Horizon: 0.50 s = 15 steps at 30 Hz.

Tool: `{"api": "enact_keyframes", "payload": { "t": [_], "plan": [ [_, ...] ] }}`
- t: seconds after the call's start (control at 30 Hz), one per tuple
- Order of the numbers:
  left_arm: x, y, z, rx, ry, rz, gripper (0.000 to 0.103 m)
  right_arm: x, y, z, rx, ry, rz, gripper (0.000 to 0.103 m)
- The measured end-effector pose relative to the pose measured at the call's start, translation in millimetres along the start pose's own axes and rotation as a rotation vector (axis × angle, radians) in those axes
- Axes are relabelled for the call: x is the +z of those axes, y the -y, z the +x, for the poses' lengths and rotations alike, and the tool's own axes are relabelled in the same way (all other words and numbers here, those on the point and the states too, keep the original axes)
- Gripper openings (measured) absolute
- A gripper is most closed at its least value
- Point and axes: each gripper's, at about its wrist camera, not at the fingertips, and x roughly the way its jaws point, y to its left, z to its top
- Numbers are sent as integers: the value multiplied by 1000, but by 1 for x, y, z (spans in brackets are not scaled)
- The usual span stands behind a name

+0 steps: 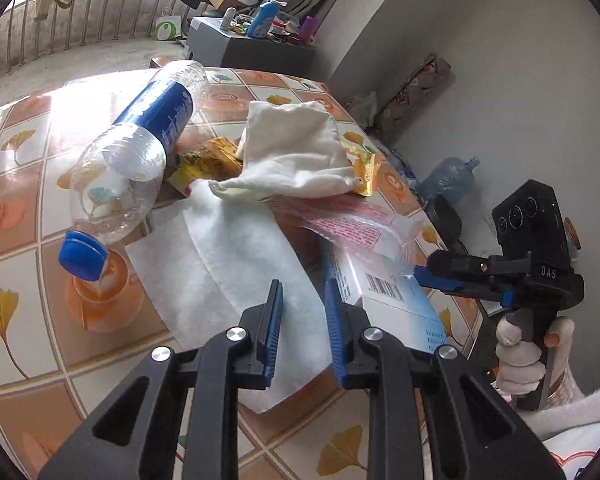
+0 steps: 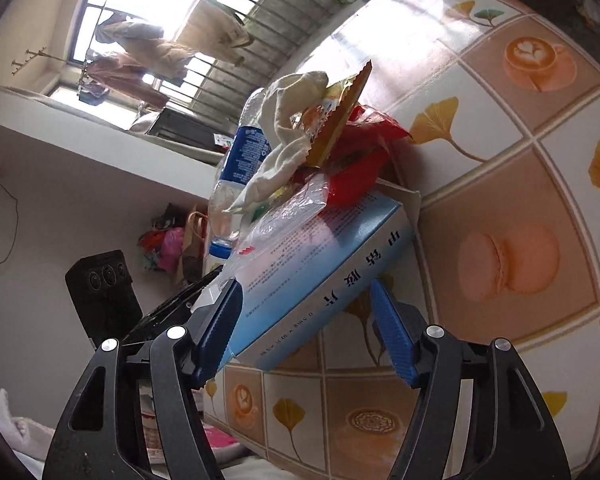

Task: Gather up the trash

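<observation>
A pile of trash lies on the tiled table [image 1: 32,184]. It holds a clear plastic bottle [image 1: 140,148] with a blue label and cap, a white cloth [image 1: 296,152], a yellow wrapper [image 1: 208,160], a clear printed bag [image 1: 352,228] and a flat white paper sheet [image 1: 228,248]. My left gripper [image 1: 304,320] hovers over that sheet with a narrow gap between its pads and nothing pinched. A light blue box [image 2: 300,276] sits under the bag. My right gripper [image 2: 306,320] straddles the box's end. One pad lies on its top face, the other stands clear of it. A red wrapper [image 2: 360,152] lies on the box.
The table's right edge drops off beside the box. A large water jug [image 1: 452,180] stands on the floor below it. A grey cabinet [image 1: 236,40] loaded with bottles stands beyond the table near a railing. A hand [image 1: 520,364] holds the right gripper's handle.
</observation>
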Motion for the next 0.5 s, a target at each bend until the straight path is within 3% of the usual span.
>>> {"api": "enact_keyframes", "payload": {
  "t": [0.33, 0.5],
  "plan": [
    [-23, 75, 57, -216, -111, 138, 21, -5, 18, -39, -222, 100, 3, 64],
    [-25, 73, 35, -222, -65, 173, 21, -4, 8, -22, -271, 97, -51, 70]
  ]
}}
